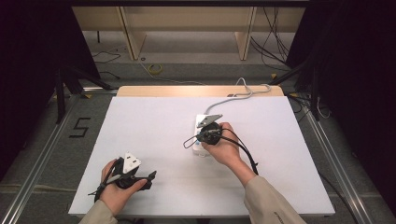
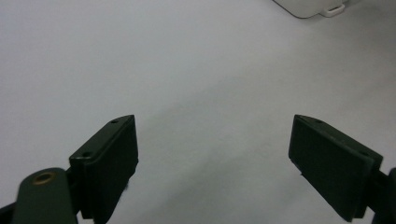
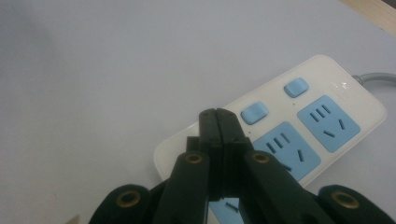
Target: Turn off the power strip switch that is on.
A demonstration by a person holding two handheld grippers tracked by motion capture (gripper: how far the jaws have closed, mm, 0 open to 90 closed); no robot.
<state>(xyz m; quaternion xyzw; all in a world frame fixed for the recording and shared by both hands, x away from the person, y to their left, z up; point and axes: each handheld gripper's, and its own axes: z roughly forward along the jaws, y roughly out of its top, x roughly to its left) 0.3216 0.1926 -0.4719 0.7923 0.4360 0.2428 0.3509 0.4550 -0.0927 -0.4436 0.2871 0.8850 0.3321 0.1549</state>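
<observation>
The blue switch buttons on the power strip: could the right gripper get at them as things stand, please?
Probably yes. The right gripper, jaws shut, hovers over the power strip with its tip beside the nearer blue switch button, and nothing lies between them.

Black grippers w/ brass rivets, grey tri plates, black cables; beige sleeves (image 1: 268,200).

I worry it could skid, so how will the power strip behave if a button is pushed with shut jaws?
The power strip lies flat on the smooth white table, so it probably won't tip. Its glossy shell may slide under a slanted push. The grey cable looks stiff enough to drag slightly.
</observation>
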